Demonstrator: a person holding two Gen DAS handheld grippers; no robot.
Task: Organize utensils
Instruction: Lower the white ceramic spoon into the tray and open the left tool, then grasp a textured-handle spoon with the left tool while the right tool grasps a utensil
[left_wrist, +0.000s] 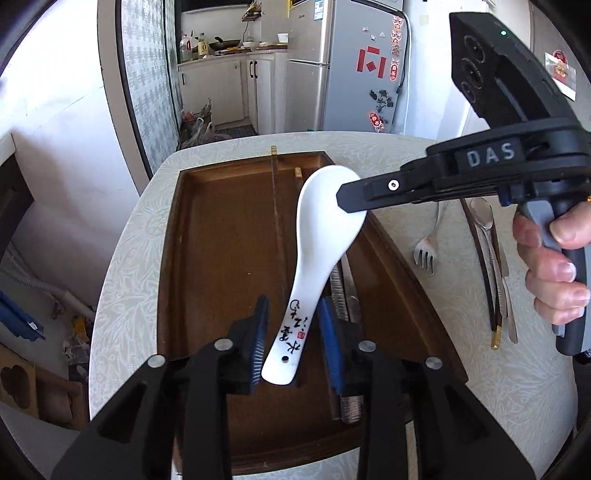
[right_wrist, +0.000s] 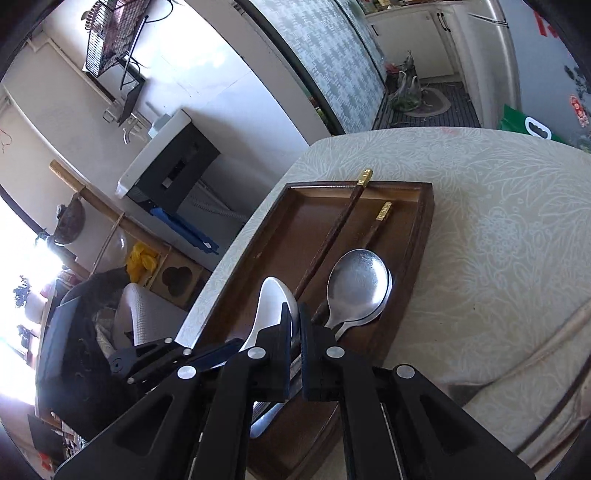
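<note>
The desk (left_wrist: 125, 258), under a pale leaf-patterned cloth, is carrying a long brown wooden tray (left_wrist: 221, 258) running straight away from the left claw (left_wrist: 291, 339). Inside the tray, dark chopsticks (left_wrist: 275, 221) and a metal spoon (right_wrist: 358, 284) are lying along its length. The white ceramic spoon (left_wrist: 321, 236) is hanging over the tray, its long axis lining up with the tray's, bowl far, handle near. The handle is sitting between the left claw's blue pads, which are standing partly apart; whether they are pressing it I cannot tell. The right claw (left_wrist: 347, 197), closed, is pinching the spoon's bowl from the side. A fork (left_wrist: 426, 251) is waiting on the desk beside the tray.
</note>
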